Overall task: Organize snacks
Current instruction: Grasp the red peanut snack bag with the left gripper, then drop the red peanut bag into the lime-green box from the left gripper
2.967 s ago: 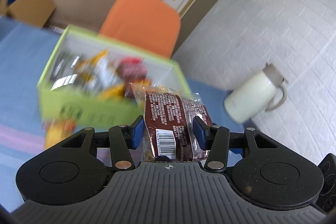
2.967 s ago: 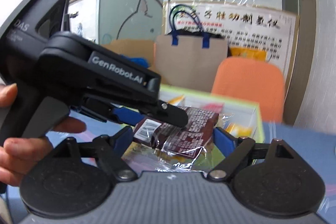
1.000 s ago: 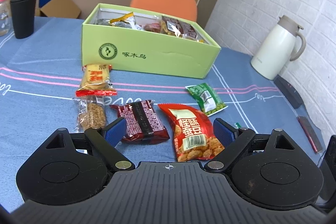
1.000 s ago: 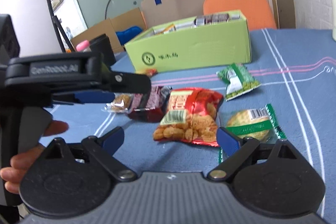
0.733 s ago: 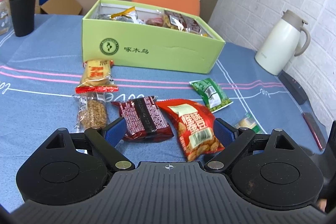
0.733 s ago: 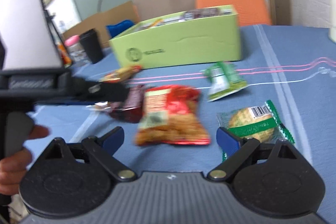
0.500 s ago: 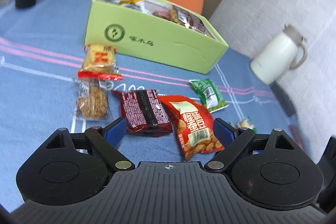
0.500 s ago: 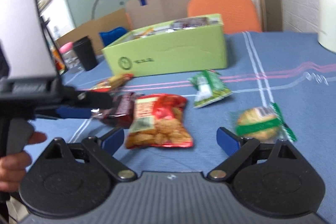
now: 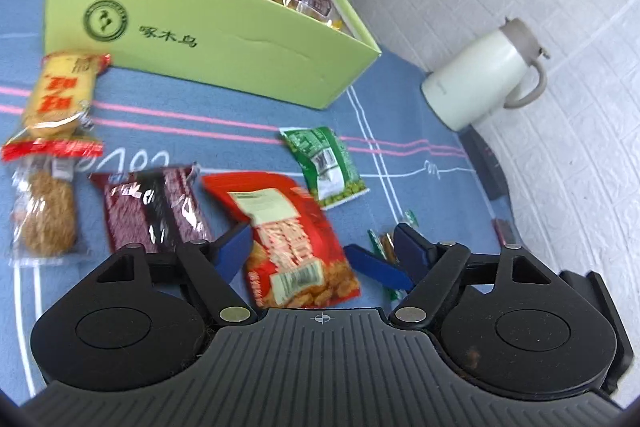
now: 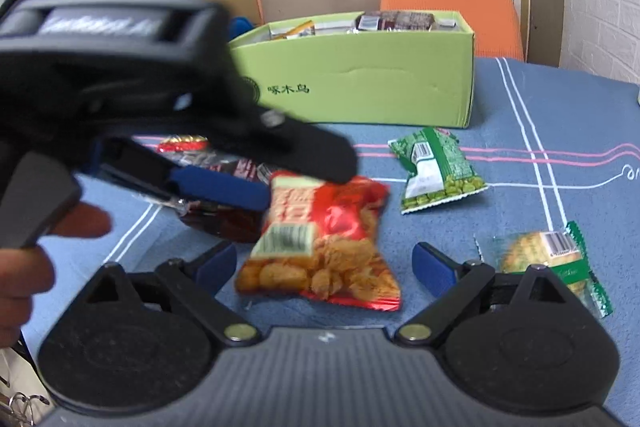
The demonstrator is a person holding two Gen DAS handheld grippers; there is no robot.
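Both tongs are spread wide and hold nothing: the left gripper [image 9: 322, 247] and the right gripper [image 10: 324, 265] sit over the red snack bag [image 10: 320, 239] on the blue tablecloth [image 10: 560, 115]. The green box [image 9: 224, 39] with more snacks stands behind it
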